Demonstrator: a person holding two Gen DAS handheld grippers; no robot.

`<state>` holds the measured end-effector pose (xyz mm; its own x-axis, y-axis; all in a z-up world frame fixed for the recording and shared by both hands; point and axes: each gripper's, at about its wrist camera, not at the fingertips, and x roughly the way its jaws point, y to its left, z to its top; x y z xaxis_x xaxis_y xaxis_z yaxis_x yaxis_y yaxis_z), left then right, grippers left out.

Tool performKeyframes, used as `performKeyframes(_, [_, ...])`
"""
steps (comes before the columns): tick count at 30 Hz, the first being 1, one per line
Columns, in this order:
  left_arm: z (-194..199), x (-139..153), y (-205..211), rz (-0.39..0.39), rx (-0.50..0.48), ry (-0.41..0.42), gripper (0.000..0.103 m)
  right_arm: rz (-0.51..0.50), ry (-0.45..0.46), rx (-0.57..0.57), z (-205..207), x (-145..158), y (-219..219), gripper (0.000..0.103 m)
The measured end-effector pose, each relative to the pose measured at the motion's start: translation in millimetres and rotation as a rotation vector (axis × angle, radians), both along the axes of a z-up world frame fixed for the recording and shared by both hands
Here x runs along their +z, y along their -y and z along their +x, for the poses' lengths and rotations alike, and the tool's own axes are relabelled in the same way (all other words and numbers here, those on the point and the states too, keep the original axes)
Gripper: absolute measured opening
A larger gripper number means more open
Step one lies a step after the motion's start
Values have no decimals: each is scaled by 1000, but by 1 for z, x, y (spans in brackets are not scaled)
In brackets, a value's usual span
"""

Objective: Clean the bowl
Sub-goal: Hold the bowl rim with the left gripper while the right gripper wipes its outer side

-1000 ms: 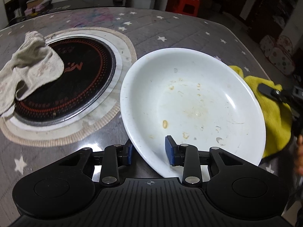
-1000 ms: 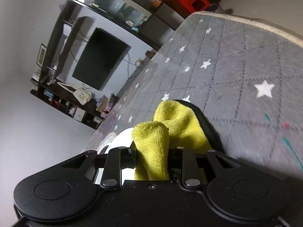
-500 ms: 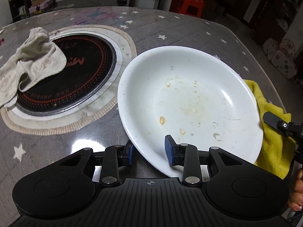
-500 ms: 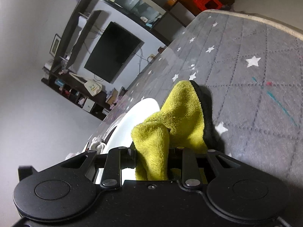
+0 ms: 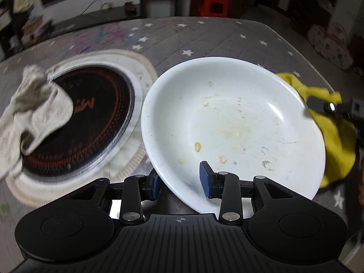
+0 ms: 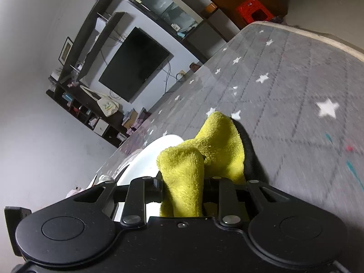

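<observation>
A shallow white ceramic bowl (image 5: 232,122), streaked with dried yellowish food residue, sits tilted above the grey star-patterned counter (image 5: 204,36), its near rim caught between the blue pads of the left claw (image 5: 179,179), one pad under the rim and one inside the bowl. The pads look set around the rim, though how firmly they bear on it cannot be told. At the bowl's far right edge, the right claw (image 6: 184,182) is clamped on a folded yellow microfibre cloth (image 6: 200,157) that hangs just beside the rim without yet reaching the soiled centre. The chief risk is the single-edge hold: wiping pressure on the opposite side could lever the glazed rim out of the pads and drop the bowl onto the counter. A loose bunch of cloth might also slip from the right claw mid-wipe. A crumpled beige rag (image 5: 34,111) lies on the round black induction hob (image 5: 91,122) to the left.
</observation>
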<state>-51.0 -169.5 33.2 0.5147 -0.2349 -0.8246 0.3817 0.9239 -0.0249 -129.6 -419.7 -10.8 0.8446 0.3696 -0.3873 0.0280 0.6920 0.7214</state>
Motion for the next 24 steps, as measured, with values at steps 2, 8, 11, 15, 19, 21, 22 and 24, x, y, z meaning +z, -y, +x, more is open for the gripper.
performKeyframes(2, [5, -1, -1, 3, -19, -2, 39, -21, -3, 9, 10, 3, 0, 28])
performKeyframes(8, [23, -3, -1, 8, -63, -11, 40, -82, -10, 32, 41, 12, 0, 28])
performKeyframes(11, [29, -3, -1, 10, -81, -14, 40, -110, -12, 43, 55, 16, -1, 28])
performKeyframes(15, [37, -3, 1, 17, -105, -21, 40, -139, -15, 59, 57, 10, -11, 28])
performKeyframes(19, [50, -3, 4, 28, -134, -26, 41, -173, -22, 72, 69, 13, -17, 28])
performKeyframes(21, [59, -4, 5, 30, -136, -25, 41, -191, -26, 78, 73, 14, -19, 28])
performKeyframes(22, [62, -4, 6, 33, -132, -25, 41, -201, -28, 82, 76, 15, -21, 28])
performKeyframes(24, [66, -4, 8, 35, -116, -20, 41, -219, -32, 88, 81, 16, -23, 28])
